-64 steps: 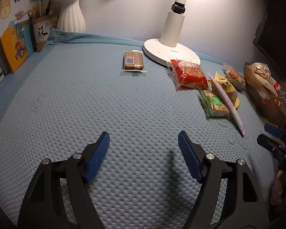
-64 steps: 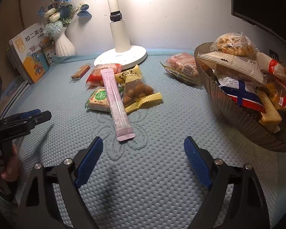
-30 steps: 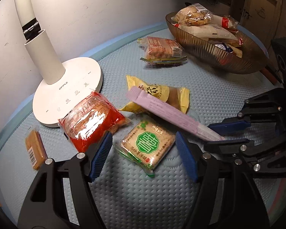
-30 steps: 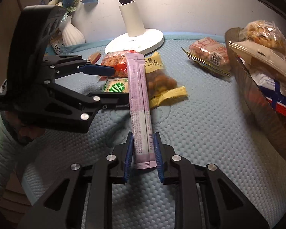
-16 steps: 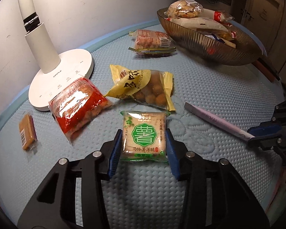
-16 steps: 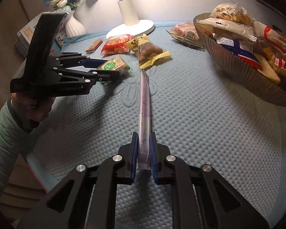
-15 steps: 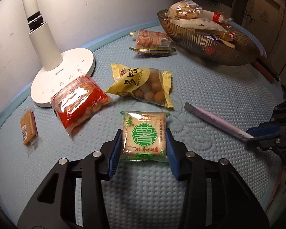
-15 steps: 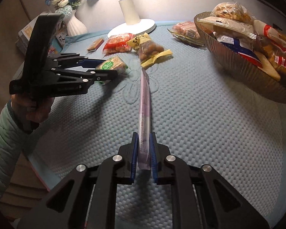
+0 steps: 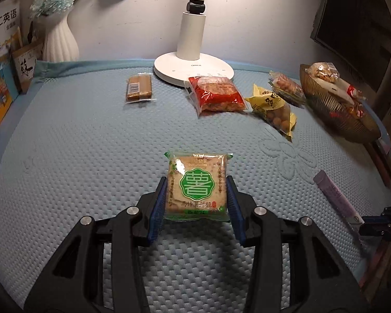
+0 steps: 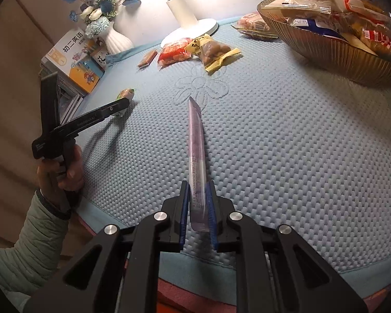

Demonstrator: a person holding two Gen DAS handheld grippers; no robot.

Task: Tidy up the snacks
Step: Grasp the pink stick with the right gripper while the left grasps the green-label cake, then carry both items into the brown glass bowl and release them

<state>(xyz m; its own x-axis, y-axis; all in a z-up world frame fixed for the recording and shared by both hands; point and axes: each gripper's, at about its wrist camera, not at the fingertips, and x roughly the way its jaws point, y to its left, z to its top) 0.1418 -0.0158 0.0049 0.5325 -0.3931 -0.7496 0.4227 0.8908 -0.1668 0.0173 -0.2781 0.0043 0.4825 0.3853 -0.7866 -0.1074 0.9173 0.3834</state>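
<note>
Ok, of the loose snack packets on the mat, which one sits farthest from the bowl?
The small brown bar in clear wrap, alone left of the white lamp base. The red packet, yellow packet and orange packet lie nearer the ribbed amber bowl.

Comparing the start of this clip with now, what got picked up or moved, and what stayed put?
Both grippers began open above the mat. The left gripper has since closed on the green potato-crisp packet, and the right gripper on the long purple stick pack; each was drawn off the snack pile toward the near edge. The red packet, yellow nut bag, brown bar, lamp and bowl remain unmoved.
</note>
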